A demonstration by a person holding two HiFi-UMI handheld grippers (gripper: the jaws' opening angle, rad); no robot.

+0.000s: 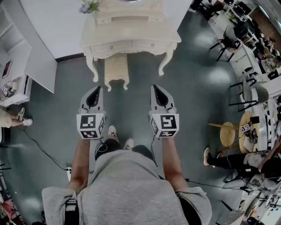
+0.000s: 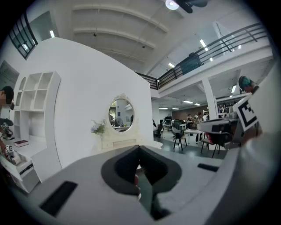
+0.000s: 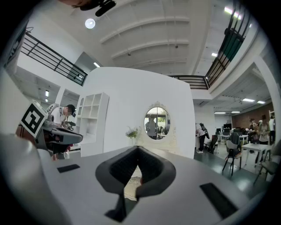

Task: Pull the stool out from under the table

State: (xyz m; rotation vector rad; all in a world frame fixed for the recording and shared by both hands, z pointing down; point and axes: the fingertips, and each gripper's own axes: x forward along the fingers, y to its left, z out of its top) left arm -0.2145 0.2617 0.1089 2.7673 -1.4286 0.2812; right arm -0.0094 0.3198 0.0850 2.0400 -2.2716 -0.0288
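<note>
Cream stool (image 1: 117,70) sits tucked under the table (image 1: 145,43), 12 o'clock from me, well apart. My left gripper (image 1: 96,90) and right gripper (image 1: 156,89) are both closed, empty. Pull not started.

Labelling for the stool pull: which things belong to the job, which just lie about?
Job: stool, table, left claw and right claw, both shut and empty.
Lying about: flowers, round wooden seat, black chair, white shelf unit.

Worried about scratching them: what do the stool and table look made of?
Stool: cream-painted frame, probably wood, with a patterned seat that may be upholstered. Table: likely matte cream-painted wood, judging by its carved curved legs and drawer fronts.
</note>
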